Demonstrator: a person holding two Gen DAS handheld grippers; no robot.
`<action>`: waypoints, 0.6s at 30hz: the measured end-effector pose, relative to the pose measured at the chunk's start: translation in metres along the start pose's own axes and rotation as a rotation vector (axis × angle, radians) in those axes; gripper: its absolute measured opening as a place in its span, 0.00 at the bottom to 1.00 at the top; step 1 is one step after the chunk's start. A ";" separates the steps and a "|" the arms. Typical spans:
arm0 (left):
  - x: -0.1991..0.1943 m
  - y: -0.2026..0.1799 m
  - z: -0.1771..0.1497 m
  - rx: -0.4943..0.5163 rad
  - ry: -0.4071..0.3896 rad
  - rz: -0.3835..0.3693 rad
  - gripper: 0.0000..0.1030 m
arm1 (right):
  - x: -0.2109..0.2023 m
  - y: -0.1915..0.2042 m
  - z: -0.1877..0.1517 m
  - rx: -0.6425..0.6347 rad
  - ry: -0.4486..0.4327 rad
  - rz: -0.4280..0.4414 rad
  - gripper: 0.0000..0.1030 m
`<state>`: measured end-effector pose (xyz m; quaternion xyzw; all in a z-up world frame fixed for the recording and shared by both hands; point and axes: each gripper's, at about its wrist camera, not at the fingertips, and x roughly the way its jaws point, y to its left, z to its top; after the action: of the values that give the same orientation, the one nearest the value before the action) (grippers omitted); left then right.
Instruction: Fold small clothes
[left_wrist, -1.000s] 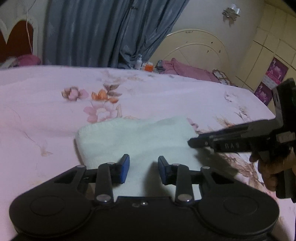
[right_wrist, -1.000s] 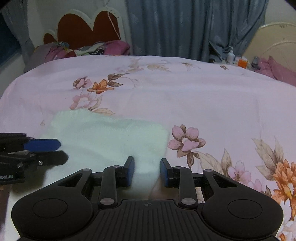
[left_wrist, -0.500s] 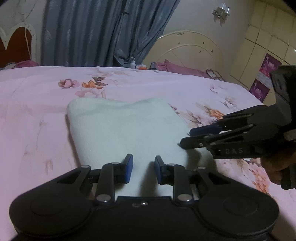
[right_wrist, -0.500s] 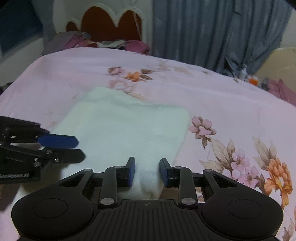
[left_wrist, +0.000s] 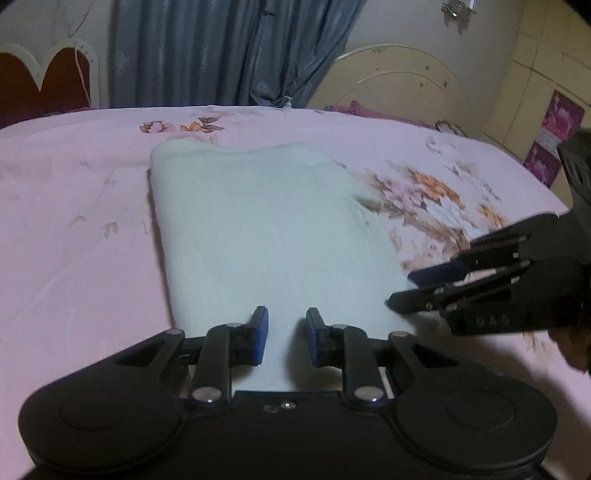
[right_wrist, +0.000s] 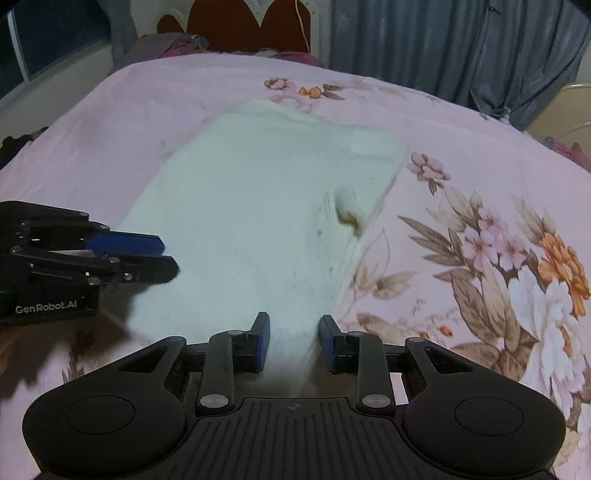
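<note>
A white folded cloth (left_wrist: 266, 229) lies flat on the pink floral bedsheet (left_wrist: 74, 229); it also shows in the right wrist view (right_wrist: 258, 206). My left gripper (left_wrist: 284, 336) is open, its blue pads over the cloth's near edge. My right gripper (right_wrist: 291, 343) is open over the cloth's near right corner. Each gripper shows in the other's view: the right one (left_wrist: 421, 291) at the cloth's right edge, the left one (right_wrist: 162, 254) at its left edge. A small brownish mark (right_wrist: 347, 218) sits near the cloth's right side.
The bed's headboard (right_wrist: 251, 22) and grey-blue curtains (left_wrist: 221, 51) stand at the far side. A cream round bed end (left_wrist: 399, 85) with pink clothes is at the back right. A window (right_wrist: 55, 37) is at the left.
Both grippers have moved in closer and lower over the cloth's near edge. The cloth now fills more of both views. The right gripper's jaws have opened a little wider.
</note>
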<state>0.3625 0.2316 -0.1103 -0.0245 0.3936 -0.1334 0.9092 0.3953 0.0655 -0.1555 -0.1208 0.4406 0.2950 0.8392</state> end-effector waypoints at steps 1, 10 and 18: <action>-0.003 -0.001 -0.002 0.007 0.002 0.008 0.20 | -0.002 0.001 -0.002 -0.003 0.000 0.001 0.28; -0.027 -0.012 -0.023 -0.016 0.023 0.068 0.20 | -0.017 0.008 -0.025 0.020 -0.030 0.027 0.28; -0.026 -0.019 -0.029 -0.028 0.020 0.120 0.20 | -0.015 -0.006 -0.044 0.124 -0.102 0.068 0.28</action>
<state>0.3200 0.2217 -0.1092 -0.0121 0.4053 -0.0733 0.9112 0.3631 0.0349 -0.1694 -0.0384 0.4183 0.3010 0.8561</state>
